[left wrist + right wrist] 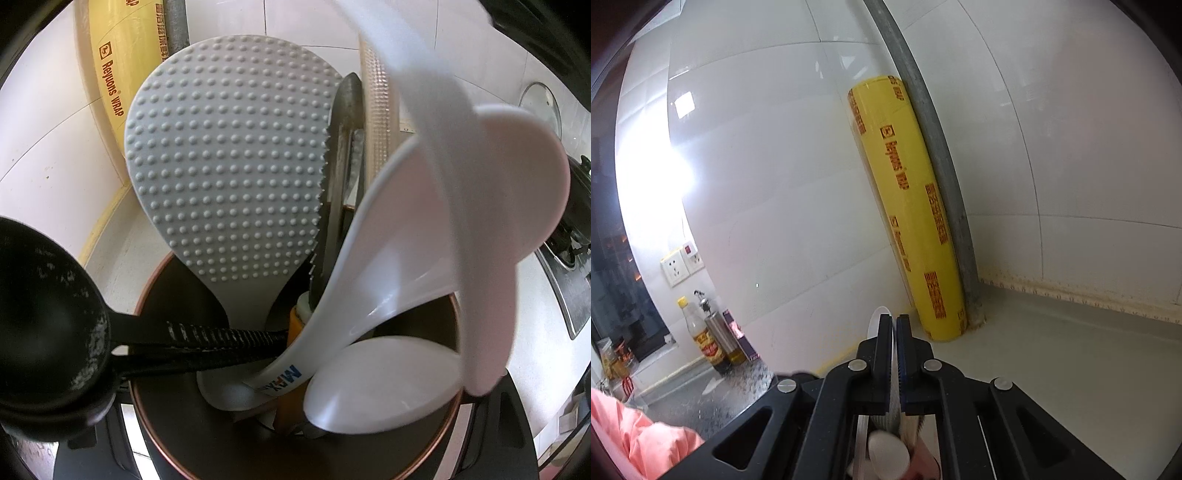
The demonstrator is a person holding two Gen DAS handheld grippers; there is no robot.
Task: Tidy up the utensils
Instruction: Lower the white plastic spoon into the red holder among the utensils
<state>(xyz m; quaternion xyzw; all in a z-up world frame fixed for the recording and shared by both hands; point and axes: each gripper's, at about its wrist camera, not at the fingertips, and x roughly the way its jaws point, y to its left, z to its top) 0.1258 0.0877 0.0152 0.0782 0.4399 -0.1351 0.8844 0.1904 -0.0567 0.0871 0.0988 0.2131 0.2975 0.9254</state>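
In the left wrist view a brown utensil holder (424, 454) with a copper rim fills the lower frame. It holds a grey dimpled rice paddle (229, 155), a black ladle (48, 325), a serrated knife (341, 155), a white spoon marked MAX (373, 258), a white spoon bowl (380, 384) and a blurred white spoon (491, 184). The left gripper's fingers are hidden behind the holder and utensils. In the right wrist view my right gripper (894, 325) is shut on a thin white utensil handle (877, 319), edge-on between the pads.
A yellow cling wrap roll (912, 221) stands in the tiled wall corner by a grey pipe (945, 166); it also shows in the left wrist view (118, 66). Bottles (709, 339) and wall sockets (681, 264) are at left. A stove (569, 266) lies right of the holder.
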